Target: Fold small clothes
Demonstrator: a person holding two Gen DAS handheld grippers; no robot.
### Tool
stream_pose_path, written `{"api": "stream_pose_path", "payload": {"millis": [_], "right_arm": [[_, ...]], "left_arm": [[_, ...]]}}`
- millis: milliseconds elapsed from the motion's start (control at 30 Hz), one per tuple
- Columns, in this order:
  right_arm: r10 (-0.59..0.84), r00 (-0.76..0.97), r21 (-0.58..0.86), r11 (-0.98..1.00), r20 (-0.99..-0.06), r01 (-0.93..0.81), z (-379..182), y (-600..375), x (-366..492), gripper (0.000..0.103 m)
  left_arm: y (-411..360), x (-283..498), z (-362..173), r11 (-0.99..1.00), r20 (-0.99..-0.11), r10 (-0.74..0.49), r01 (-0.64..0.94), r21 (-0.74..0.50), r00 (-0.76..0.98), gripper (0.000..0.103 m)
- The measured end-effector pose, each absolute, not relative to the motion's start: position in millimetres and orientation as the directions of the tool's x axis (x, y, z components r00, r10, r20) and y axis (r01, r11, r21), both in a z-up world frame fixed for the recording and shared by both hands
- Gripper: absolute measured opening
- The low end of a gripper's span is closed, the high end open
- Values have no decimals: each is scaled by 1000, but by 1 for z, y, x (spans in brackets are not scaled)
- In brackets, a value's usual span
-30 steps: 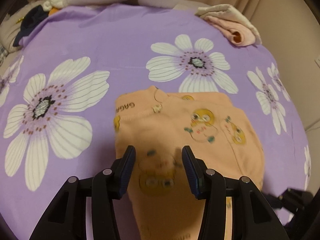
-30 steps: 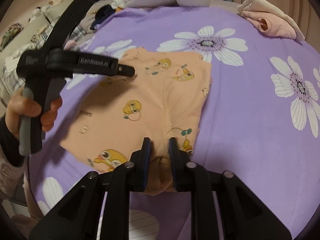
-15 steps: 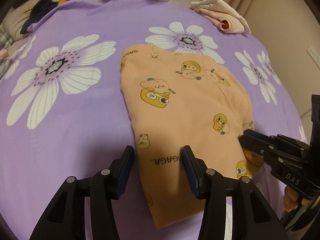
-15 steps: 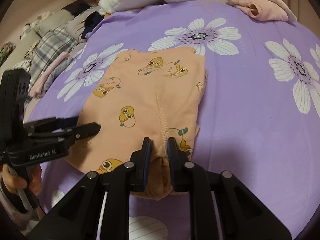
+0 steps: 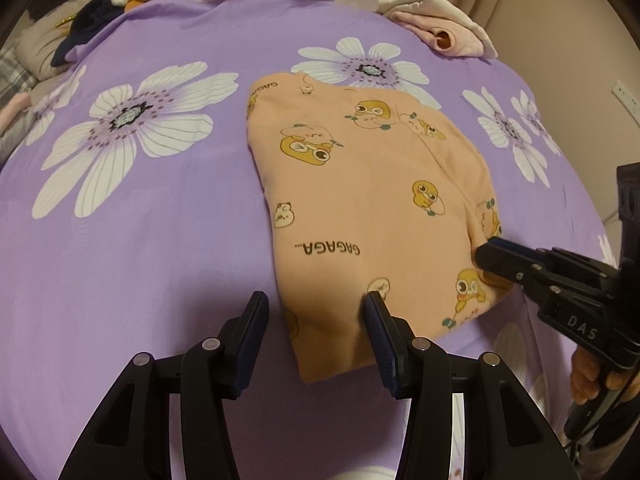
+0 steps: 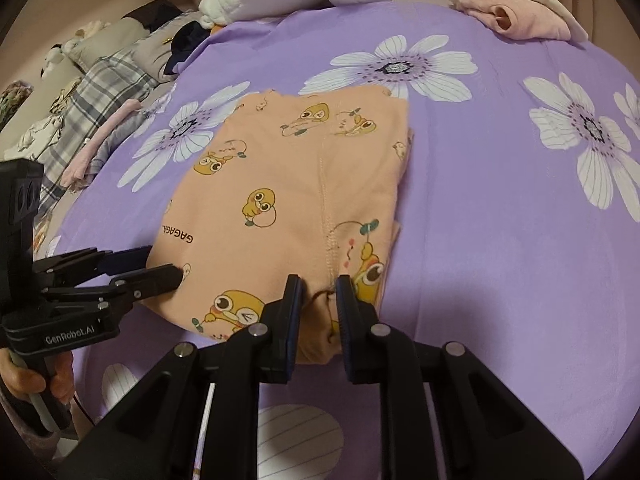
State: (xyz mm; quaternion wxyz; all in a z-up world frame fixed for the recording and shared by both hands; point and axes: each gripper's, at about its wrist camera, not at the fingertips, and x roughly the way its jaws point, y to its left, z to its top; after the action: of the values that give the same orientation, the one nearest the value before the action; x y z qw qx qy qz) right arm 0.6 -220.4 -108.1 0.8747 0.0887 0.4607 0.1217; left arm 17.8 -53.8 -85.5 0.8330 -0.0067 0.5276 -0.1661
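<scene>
Since a second ago, the left gripper (image 5: 314, 326) is sliding back from over the middle of the folded peach cotton garment with yellow cartoon ducks (image 5: 372, 208) to its near corner. It is now hovering there with fingers (image 5: 251, 322) spread wide, one on each side of the corner, gripping nothing. The right gripper (image 6: 318, 300) is pinching the garment's near hem at the centre seam, fingers almost closed on bunched cloth. The garment is lying flat on the purple bedsheet printed with white daisies (image 5: 132, 264), in the middle of the bed. A risk, as I judge it: the left fingers closing on only the top layer, or catching the sheet, and pulling the fold crooked.
</scene>
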Motion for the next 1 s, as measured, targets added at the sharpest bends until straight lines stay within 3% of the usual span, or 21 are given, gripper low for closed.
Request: {"api": "stream_pose_path", "payload": {"millis": [100,133,233,333,400,567,867,1000], "right_arm": [[278,558,241,960,-782,-140,-96,-218,-7,21],[269,568,229,963,-778,-142,-89,-217,-11,26],[249,609,218,968,-753,-126,-70,-222,-21,66],[241,635,226,968,-734,-107,-52,-228,-26,71],[230,645,225,970,-729,-91,-42,-231,-29,77],[208,687,221,973,-697,-71,-15,-233,-42,99],[178,752,180,980,-634,-81,23,-227,-60,103],[119,731,121,991,-671,-51,8,-221,-54,103]], "left_arm": [[-52,14,-76,953,-881,-261,253,-169,395,49],[-51,12,-73,954,-880,-258,248,-167,398,49],[-48,9,-59,959,-879,-248,234,-162,408,52],[-46,4,-43,961,-869,-245,224,-160,430,65],[-46,1,-32,966,-869,-226,218,-141,440,81],[-48,-5,-9,979,-860,-157,192,-70,485,91],[-41,-11,21,992,-838,-73,123,-6,541,100],[-38,-11,16,993,-846,-86,112,-31,526,100]]}}
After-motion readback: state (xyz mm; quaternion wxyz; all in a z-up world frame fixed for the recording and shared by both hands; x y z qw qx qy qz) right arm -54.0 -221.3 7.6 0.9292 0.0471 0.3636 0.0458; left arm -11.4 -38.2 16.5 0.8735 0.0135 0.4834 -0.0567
